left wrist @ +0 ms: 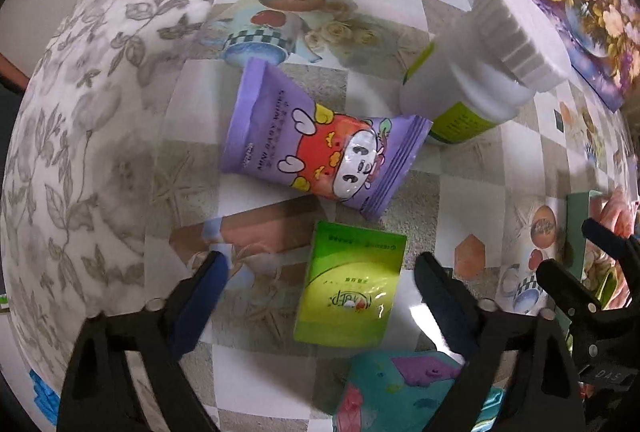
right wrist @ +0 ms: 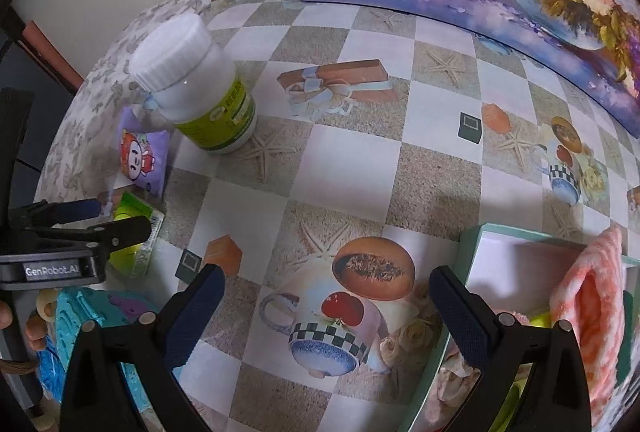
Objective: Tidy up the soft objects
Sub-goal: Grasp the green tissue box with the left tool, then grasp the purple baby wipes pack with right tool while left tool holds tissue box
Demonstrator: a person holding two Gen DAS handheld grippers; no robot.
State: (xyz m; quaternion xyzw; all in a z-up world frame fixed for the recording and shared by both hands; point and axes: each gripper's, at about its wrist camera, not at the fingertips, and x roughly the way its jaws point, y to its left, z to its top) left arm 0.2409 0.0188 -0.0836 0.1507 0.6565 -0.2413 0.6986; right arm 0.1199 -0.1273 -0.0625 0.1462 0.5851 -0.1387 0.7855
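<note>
Lying flat: green pouch [left wrist: 348, 296] (glossy)

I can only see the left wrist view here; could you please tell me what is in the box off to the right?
Observer: The pale green open box holds a fluffy pink-and-white towel draped against its far side.
Operator: Thank you. Is the right claw carrying anything?
Observer: No, the right claw is open and empty, over bare tablecloth just left of the box.
Operator: And my left claw?
Observer: From the right wrist view, the left claw sits open astride the flat green packet, pads not touching it.
</note>
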